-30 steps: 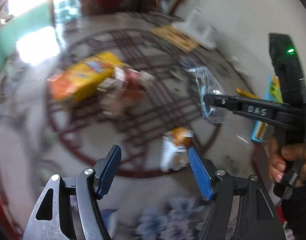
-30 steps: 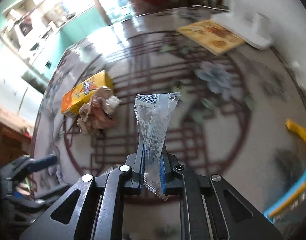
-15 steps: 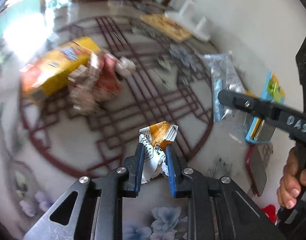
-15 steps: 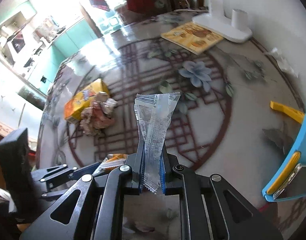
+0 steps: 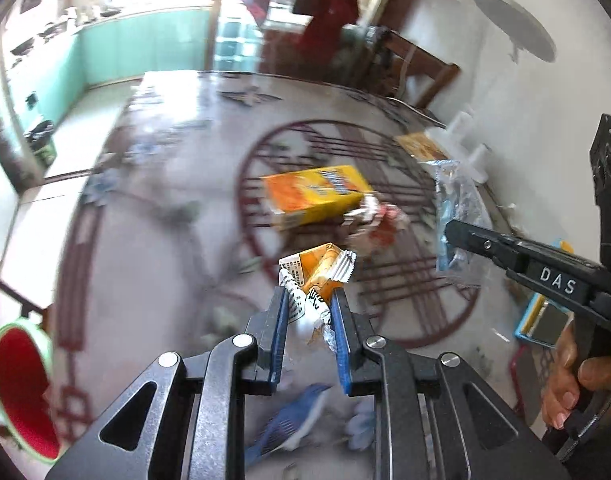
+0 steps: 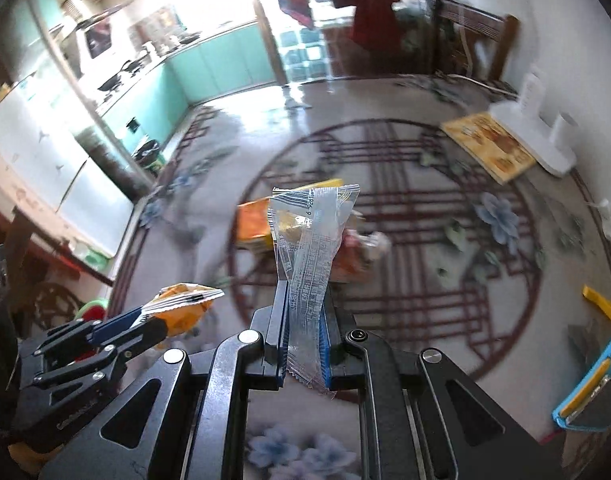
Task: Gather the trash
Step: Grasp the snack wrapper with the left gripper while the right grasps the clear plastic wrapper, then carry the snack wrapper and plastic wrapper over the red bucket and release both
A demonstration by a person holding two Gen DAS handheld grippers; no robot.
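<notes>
Fingers of your left gripper [image 5: 308,312] are pinching an orange wrapper [image 5: 319,276], while the right gripper [image 6: 304,336] is clamping a clear wrapper [image 6: 311,248] (both clear of the counter [image 6: 425,240]). A yellow box [image 5: 317,196] and crumpled wrappers [image 5: 379,220] are lying there uncollected. You are angling both grippers downward, side by side.

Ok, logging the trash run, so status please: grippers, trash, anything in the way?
Left gripper shut on orange-white crumpled wrapper. Right gripper shut on clear plastic wrapper. Yellow-orange carton remains on table.
</notes>
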